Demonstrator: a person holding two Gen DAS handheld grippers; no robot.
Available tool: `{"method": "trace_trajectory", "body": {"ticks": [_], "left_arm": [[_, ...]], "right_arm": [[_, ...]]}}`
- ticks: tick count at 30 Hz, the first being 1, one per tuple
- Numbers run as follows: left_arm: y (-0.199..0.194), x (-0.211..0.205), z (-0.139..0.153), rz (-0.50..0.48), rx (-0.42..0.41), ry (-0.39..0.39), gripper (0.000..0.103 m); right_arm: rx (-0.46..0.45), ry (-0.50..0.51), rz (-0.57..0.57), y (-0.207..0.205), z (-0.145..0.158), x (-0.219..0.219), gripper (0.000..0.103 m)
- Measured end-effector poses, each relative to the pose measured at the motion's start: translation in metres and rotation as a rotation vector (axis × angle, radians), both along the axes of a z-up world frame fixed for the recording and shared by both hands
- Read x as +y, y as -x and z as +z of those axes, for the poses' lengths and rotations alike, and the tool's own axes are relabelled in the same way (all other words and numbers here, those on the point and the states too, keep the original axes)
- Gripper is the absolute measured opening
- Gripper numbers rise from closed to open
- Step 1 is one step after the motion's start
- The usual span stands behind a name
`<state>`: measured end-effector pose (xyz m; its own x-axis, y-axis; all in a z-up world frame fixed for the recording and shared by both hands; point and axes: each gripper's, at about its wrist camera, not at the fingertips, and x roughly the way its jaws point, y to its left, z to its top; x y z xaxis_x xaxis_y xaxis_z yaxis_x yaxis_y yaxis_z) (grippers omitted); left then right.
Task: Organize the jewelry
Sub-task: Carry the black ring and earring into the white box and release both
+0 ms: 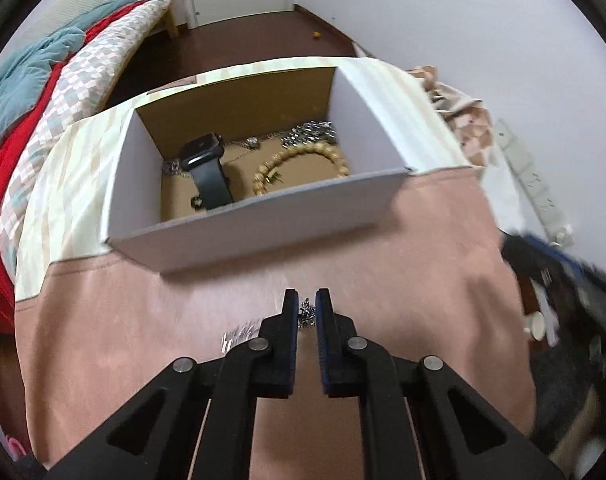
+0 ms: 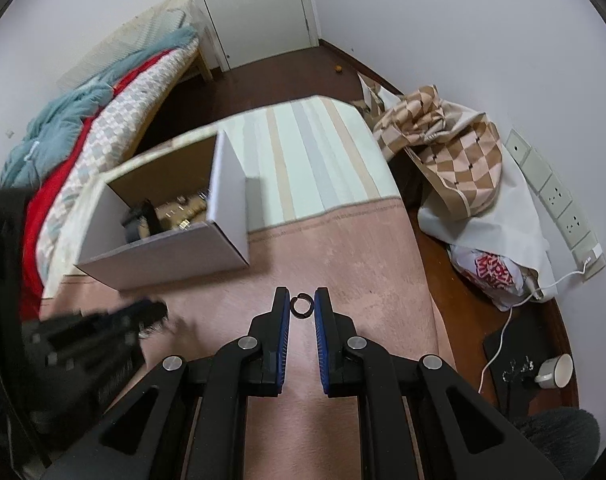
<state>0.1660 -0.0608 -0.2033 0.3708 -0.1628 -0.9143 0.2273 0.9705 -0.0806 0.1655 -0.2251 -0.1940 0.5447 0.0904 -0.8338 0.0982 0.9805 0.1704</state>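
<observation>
The left gripper (image 1: 306, 305) is clamped on a silver chain (image 1: 307, 315) low over the pink cloth (image 1: 143, 320), likely bound for the white box (image 1: 263, 224) ahead, where a watch (image 1: 205, 164) and bead bracelet (image 1: 299, 162) lie. The right gripper (image 2: 302, 304) pinches a dark ring (image 2: 302, 305).

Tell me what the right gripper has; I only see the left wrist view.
Observer: A small dark ring sits between the right gripper's fingers, spanning the gap.
Operator: Clamped?
Observer: Cannot tell. It is over the pink cloth, short of the box.
Operator: Where is my left gripper from there?
Observer: The left gripper is blurred, left of the ring, near the box's front wall.
</observation>
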Motion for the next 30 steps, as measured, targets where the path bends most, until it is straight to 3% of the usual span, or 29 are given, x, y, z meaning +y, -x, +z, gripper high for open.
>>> {"method": "trace_trajectory", "body": {"ticks": [6, 12, 18, 24, 30], "left_arm": [[0.013, 0.022, 0.040, -0.010, -0.022, 0.057, 0.006], [0.002, 0.046, 0.096, 0.033, -0.095, 0.149, 0.006], [-0.022, 0.064, 0.139, 0.069, -0.177, 0.186, 0.006], [-0.051, 0.080, 0.154, 0.107, -0.199, 0.207, 0.006], [-0.081, 0.087, 0.135, 0.133, -0.151, 0.185, 0.006]], "right_arm": [[-0.043, -0.056, 0.014, -0.004, 0.031, -0.001, 0.013], [-0.101, -0.108, 0.046, -0.017, 0.069, 0.005, 0.013], [-0.154, -0.138, 0.107, -0.034, 0.103, 0.021, 0.013], [-0.155, -0.152, 0.168, -0.059, 0.115, 0.039, 0.013], [-0.083, -0.165, 0.212, -0.095, 0.094, 0.056, 0.013]]}}
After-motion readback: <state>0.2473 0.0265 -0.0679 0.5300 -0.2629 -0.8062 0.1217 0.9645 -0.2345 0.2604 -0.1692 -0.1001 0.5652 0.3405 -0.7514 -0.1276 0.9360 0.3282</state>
